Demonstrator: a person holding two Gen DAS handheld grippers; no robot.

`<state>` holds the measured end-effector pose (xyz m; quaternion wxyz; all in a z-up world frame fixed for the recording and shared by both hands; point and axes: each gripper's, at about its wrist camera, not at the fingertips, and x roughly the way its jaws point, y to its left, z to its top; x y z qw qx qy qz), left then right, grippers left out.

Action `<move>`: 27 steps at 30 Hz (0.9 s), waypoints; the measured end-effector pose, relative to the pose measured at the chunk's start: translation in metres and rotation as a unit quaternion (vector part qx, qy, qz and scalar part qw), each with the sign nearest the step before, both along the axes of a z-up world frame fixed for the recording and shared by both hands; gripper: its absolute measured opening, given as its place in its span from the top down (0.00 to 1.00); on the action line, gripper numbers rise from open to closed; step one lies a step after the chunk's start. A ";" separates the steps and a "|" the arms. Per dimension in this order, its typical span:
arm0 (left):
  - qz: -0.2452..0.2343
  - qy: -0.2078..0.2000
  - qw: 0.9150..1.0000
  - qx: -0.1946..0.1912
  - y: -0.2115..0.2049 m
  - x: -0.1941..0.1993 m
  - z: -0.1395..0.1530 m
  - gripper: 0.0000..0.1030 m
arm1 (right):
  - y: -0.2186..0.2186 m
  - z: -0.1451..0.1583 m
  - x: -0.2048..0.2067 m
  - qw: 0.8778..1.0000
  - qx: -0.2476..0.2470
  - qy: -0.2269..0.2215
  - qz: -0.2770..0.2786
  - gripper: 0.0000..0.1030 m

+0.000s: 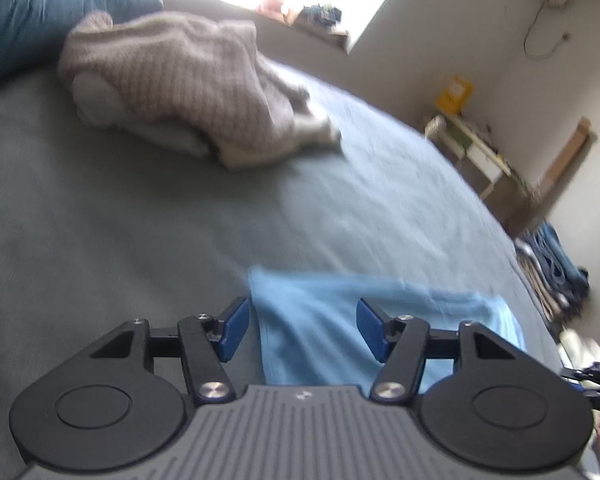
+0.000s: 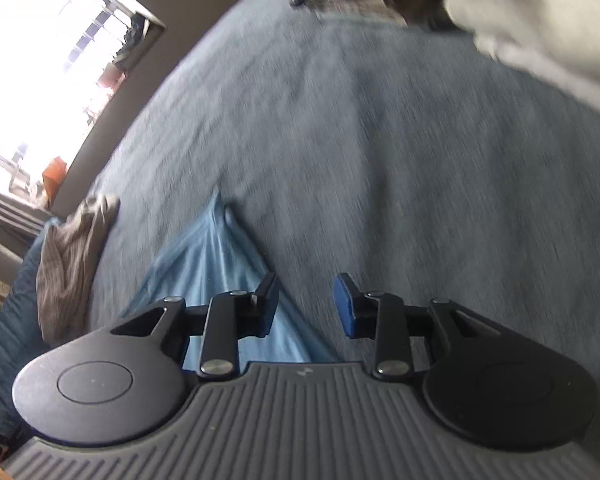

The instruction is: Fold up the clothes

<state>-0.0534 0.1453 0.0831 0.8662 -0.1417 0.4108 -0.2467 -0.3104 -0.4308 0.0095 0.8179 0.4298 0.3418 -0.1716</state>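
Lying flat on bed (image 1: 140, 208), blue garment (image 1: 320, 332) below both parted, empty tongs: left tongs (image 1: 302, 330), right tongs (image 2: 306, 306).

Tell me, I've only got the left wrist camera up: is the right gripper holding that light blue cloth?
Observer: No. The right gripper is open and its pads press on nothing. The light blue cloth lies flat on the bed beneath it.
Operator: Anything else close to it?
Observer: A pale shape at the top right of the right wrist view, too blurred to identify.
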 end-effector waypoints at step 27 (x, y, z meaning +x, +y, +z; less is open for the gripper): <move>0.071 0.076 0.994 0.027 0.019 -0.133 -0.073 0.91 | 0.045 -0.024 -0.026 0.999 0.025 0.034 0.028 0.94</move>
